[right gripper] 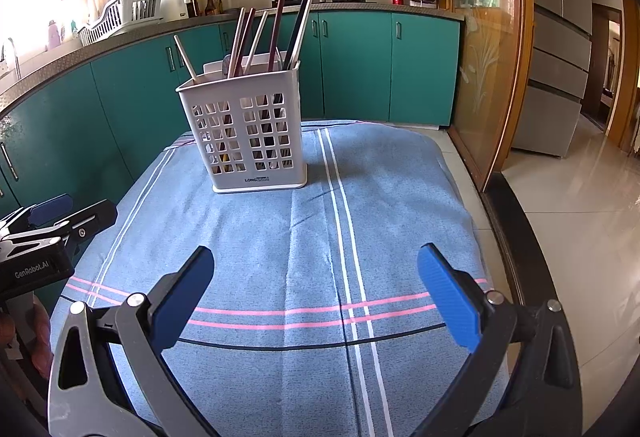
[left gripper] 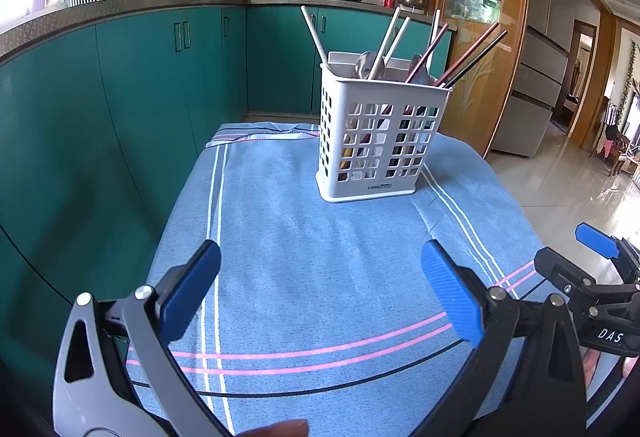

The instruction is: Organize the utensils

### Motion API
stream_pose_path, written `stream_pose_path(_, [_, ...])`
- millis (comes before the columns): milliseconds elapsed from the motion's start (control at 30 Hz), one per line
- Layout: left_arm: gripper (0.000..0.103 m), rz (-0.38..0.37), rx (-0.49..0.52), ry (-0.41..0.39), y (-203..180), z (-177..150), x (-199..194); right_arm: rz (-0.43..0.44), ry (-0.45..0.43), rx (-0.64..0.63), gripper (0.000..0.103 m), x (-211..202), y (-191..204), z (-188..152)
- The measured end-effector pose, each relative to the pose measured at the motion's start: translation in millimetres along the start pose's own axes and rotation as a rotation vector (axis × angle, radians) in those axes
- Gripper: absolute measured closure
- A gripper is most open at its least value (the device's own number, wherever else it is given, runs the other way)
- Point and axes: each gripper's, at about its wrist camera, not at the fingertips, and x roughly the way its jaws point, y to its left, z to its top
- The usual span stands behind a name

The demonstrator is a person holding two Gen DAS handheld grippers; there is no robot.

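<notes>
Evidently, nothing is being gripped at this moment: the left gripper (left gripper: 320,285) is being held with its blue pads spread wide and empty above the near part of the blue striped cloth (left gripper: 304,245), and the right gripper (right gripper: 316,289) is being held just the same, wide apart and bare. Both are being kept low and back, well apart from the white utensil holder (left gripper: 378,141), probably so that the whole table is being kept in view. The holder is being left upright toward the far side of the cloth, and the chopsticks (left gripper: 472,53) and spoons (left gripper: 366,65) are being carried inside it, handles leaning outward against its rim because of the way the long pieces are being propped by the slotted walls. No loose utensil is being shown anywhere on the cloth in either view, so the sorting is being judged as finished or very nearly so. Whether the pieces are being kept apart by kind in the two compartments cannot be told for certain. Behind, green kitchen cabinets (right gripper: 352,61) are being seen, well away from the work.
</notes>
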Motion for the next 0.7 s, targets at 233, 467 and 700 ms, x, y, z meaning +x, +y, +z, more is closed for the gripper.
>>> stream_pose_path(233, [0.004,0.000,0.001,-0.001,-0.1,0.4,-0.5,-0.005,0.000,0.005,0.003,1.5,-1.8,-0.4])
stream_pose_path(467, [0.004,0.003,0.006,0.000,1.8,-0.2,-1.0,-0.006,0.000,0.005,0.003,1.7,-0.9,-0.2])
stream_pose_path(700, [0.004,0.009,0.004,-0.007,0.7,-1.1,-1.2,-0.006,0.000,0.004,0.003,1.8,-0.9,-0.2])
